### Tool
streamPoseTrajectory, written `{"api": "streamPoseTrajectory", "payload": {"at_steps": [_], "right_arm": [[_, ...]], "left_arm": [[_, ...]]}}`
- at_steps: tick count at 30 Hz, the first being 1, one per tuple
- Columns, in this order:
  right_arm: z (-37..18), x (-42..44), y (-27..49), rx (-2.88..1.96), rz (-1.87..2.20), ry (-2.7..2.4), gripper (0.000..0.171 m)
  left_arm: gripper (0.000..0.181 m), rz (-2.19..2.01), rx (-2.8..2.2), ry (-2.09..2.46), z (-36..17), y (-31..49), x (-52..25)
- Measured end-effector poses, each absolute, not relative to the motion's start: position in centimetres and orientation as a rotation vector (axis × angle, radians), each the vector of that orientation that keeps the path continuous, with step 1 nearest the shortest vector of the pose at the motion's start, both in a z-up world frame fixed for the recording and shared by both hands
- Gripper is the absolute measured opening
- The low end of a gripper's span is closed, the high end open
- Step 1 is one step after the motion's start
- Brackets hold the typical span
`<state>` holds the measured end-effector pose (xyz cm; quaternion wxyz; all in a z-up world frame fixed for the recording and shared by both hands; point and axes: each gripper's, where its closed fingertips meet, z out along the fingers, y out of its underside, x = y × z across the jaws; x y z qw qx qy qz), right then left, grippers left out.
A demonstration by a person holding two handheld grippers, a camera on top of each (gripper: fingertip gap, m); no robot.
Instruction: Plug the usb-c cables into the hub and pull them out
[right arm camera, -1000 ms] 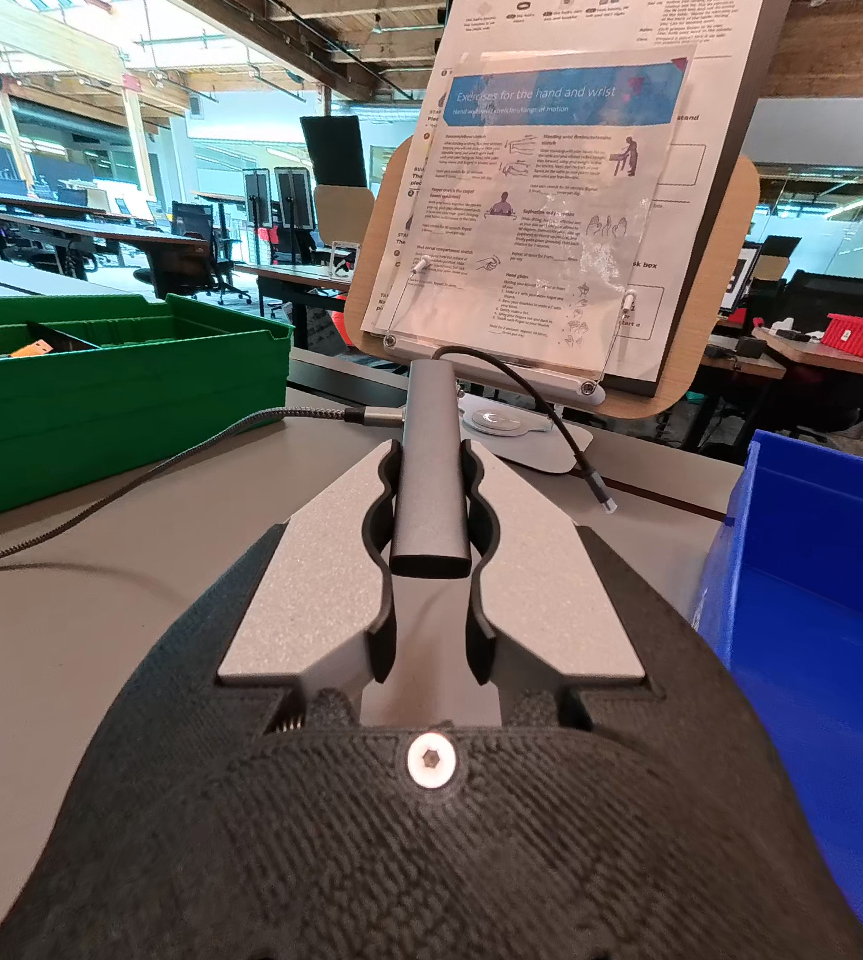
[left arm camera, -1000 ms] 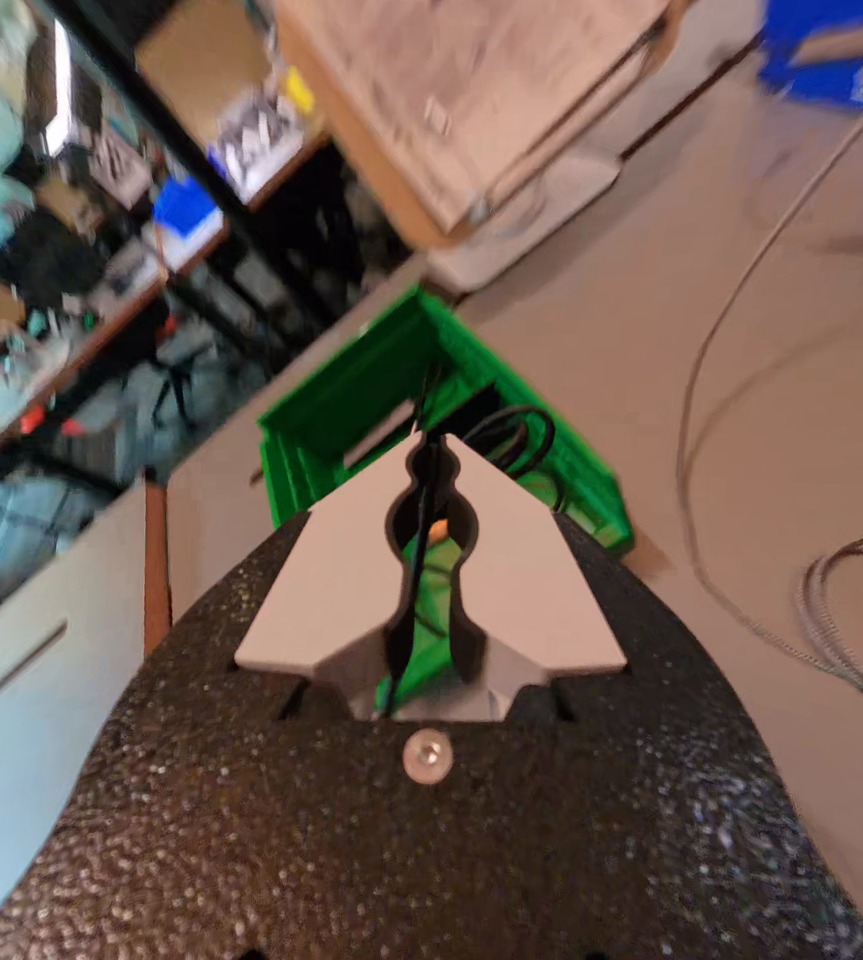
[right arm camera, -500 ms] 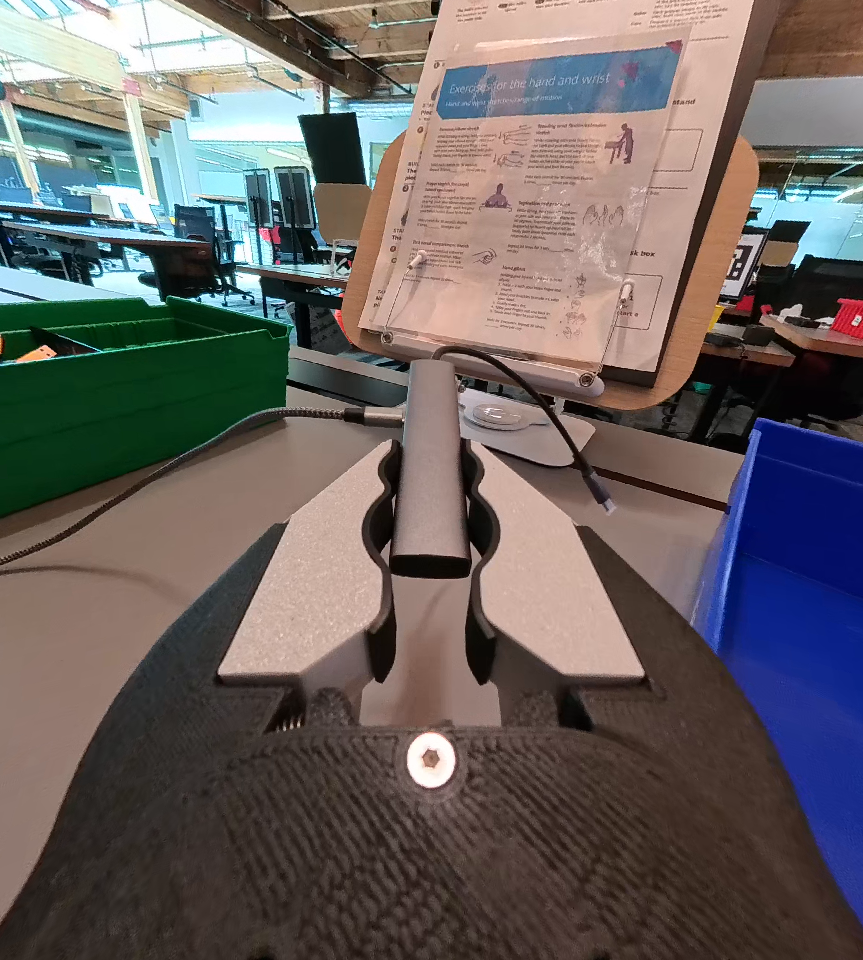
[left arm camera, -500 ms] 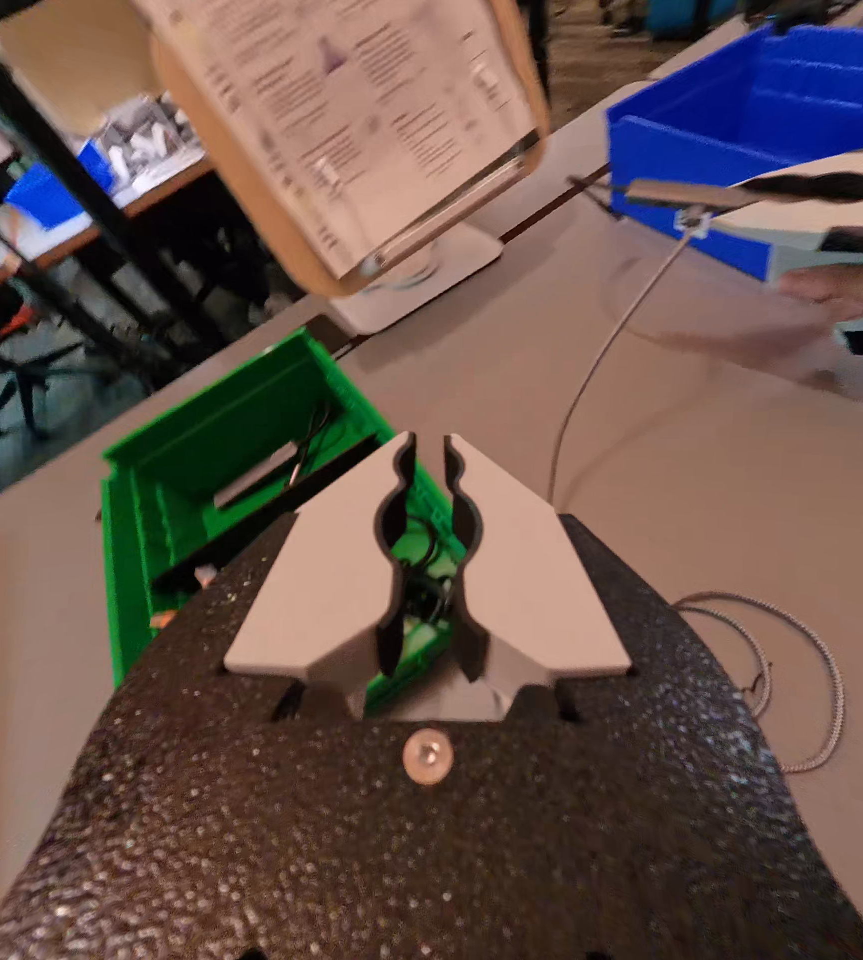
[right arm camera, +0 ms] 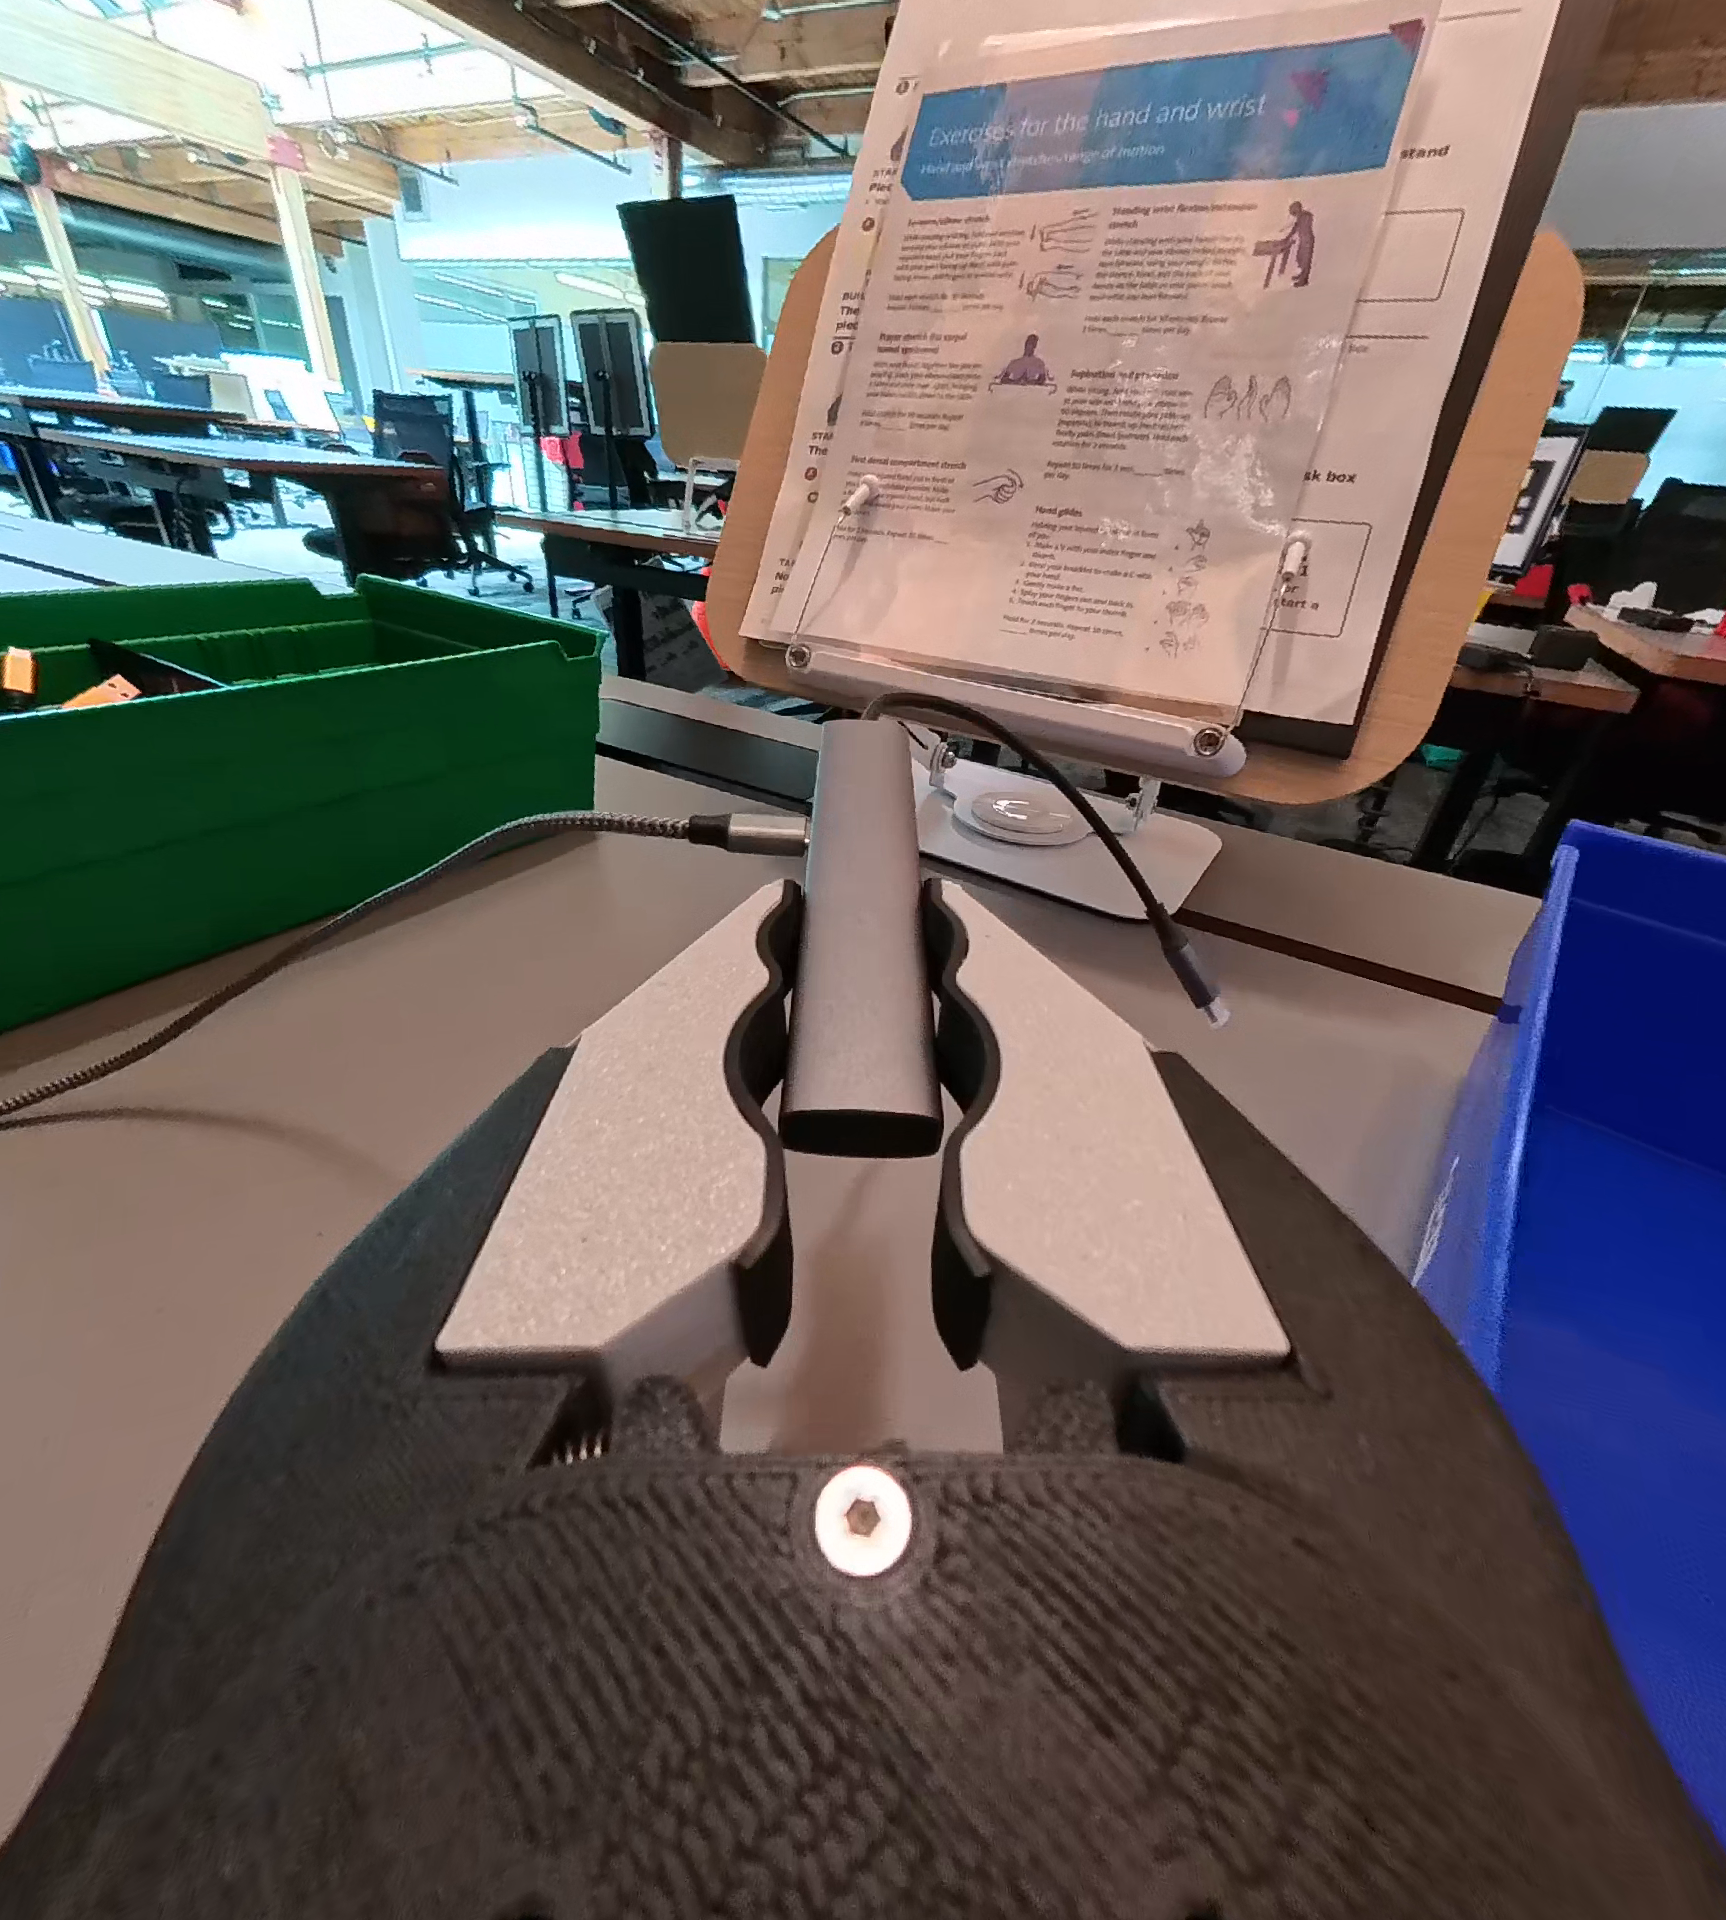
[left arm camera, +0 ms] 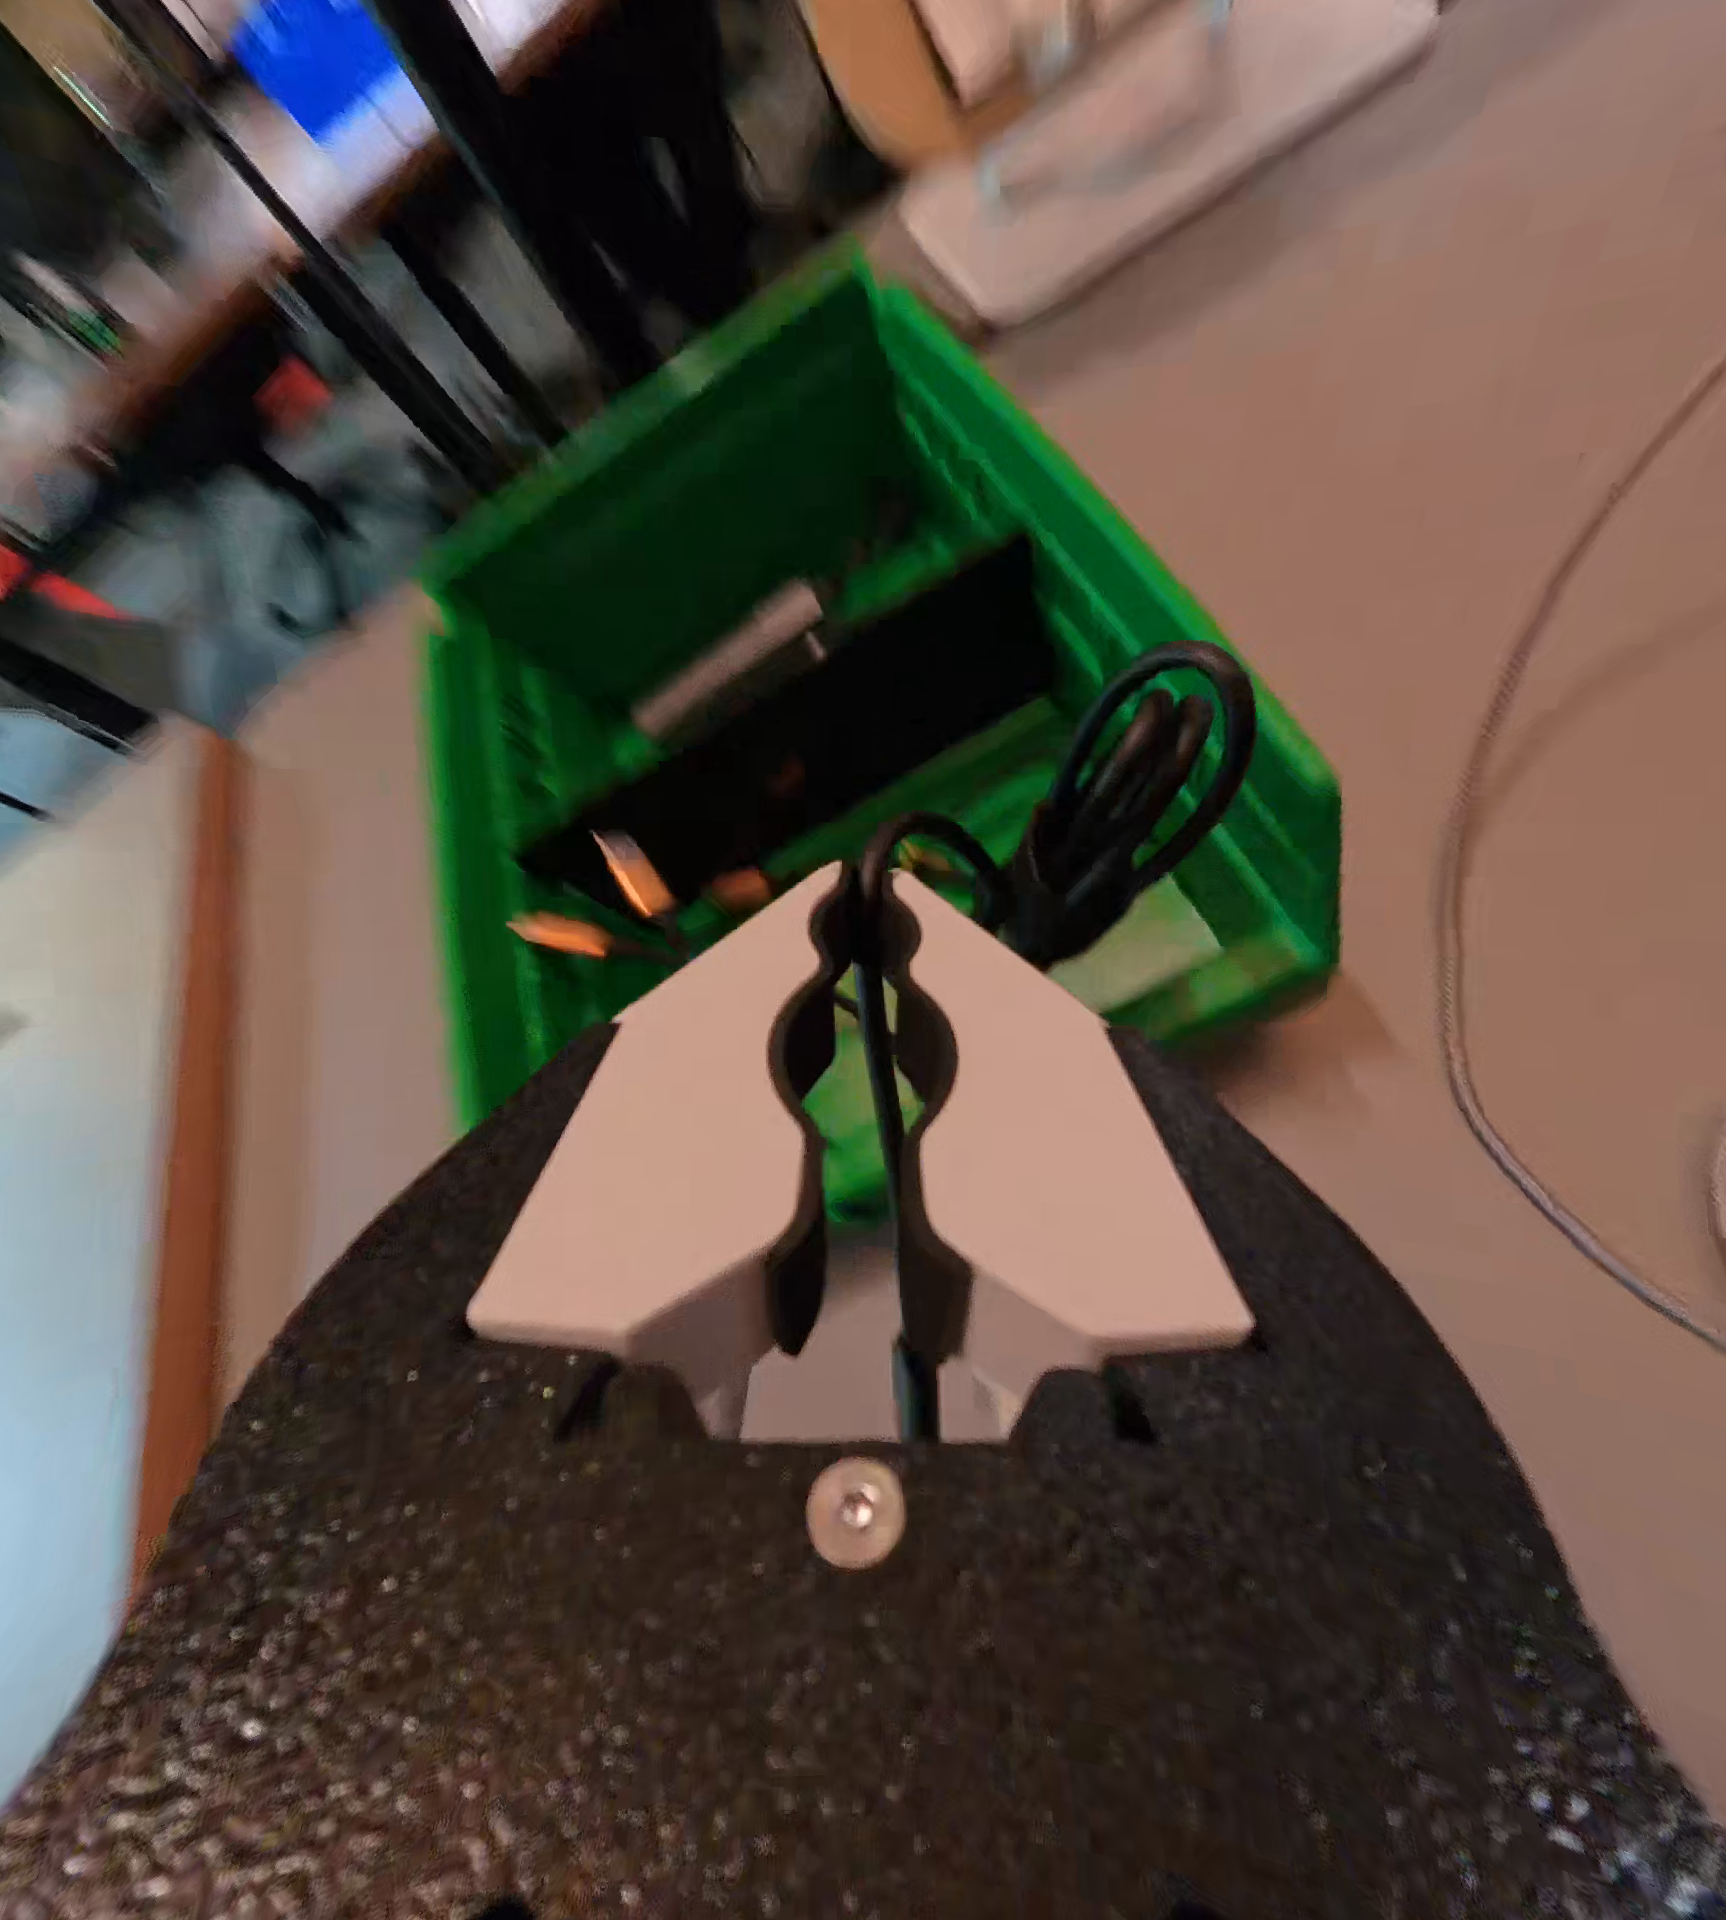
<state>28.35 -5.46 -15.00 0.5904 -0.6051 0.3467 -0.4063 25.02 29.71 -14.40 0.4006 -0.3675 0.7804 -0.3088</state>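
Left gripper [left arm camera: 864, 904]: closed on a thin black cable [left arm camera: 880, 1081] that runs down between our fingers; its bundled loops [left arm camera: 1139, 790] hang ahead over the green bin [left arm camera: 1254, 665]. This view is blurred, and we cannot see the plug end.
Right gripper [right arm camera: 859, 977]: clamped on the grey hub [right arm camera: 861, 935], held above the table [right arm camera: 215, 1195] with its long axis pointing away from us.
Hub ports: a braided cable [right arm camera: 319, 925] is already plugged into the hub's left side; the hub's own short lead [right arm camera: 1098, 831] dangles free on the right.
Step in hand: we judge we are lifting the black cable out of the bin for plugging.
How to do it well: we keep the hub steady, regrip close behind the plug, align it squarely with the port, and push straight.
Risk: the loops may snag the bin wall.
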Motion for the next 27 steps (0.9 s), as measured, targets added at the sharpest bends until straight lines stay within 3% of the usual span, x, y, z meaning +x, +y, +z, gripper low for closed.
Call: {"api": "streamPoseTrajectory", "payload": {"at_steps": [1, 5, 8, 14, 17, 22, 25, 27], "right_arm": [[-15.0, 28.4, -5.6, -1.406, -0.946, 0.812, 0.022], [-15.1, 28.5, -5.6, -1.406, -0.939, 0.818, 0.022], [-15.1, 28.5, -5.6, -1.407, -0.934, 0.819, 0.022], [-15.1, 28.5, -6.1, -1.393, -0.927, 0.836, 0.022], [-15.0, 28.5, -6.3, -1.386, -0.927, 0.838, 0.022], [-14.8, 28.3, -6.2, -1.382, -0.925, 0.831, 0.022], [-14.7, 28.2, -6.1, -1.382, -0.923, 0.828, 0.022], [-14.7, 28.3, -6.1, -1.381, -0.92, 0.831, 0.022]], "left_arm": [[0.001, -0.801, -0.842, 1.913, -12.2, 28.9, 25.0], [0.001, -1.048, -0.397, 1.769, -4.3, 21.2, 22.2], [0.001, -1.223, -0.005, 1.865, -3.7, 13.9, 18.9], [0.0, -1.321, 0.576, 2.087, -12.1, 5.3, 14.9], [0.001, -1.217, 0.621, 2.254, -17.3, 6.0, 14.6], [0.001, -1.295, 0.468, 2.384, -19.1, 9.9, 13.6], [0.016, -1.222, 0.318, 2.555, -21.2, 13.3, 12.7], [0.035, -1.217, 0.167, 2.649, -22.3, 15.1, 11.9]]}}
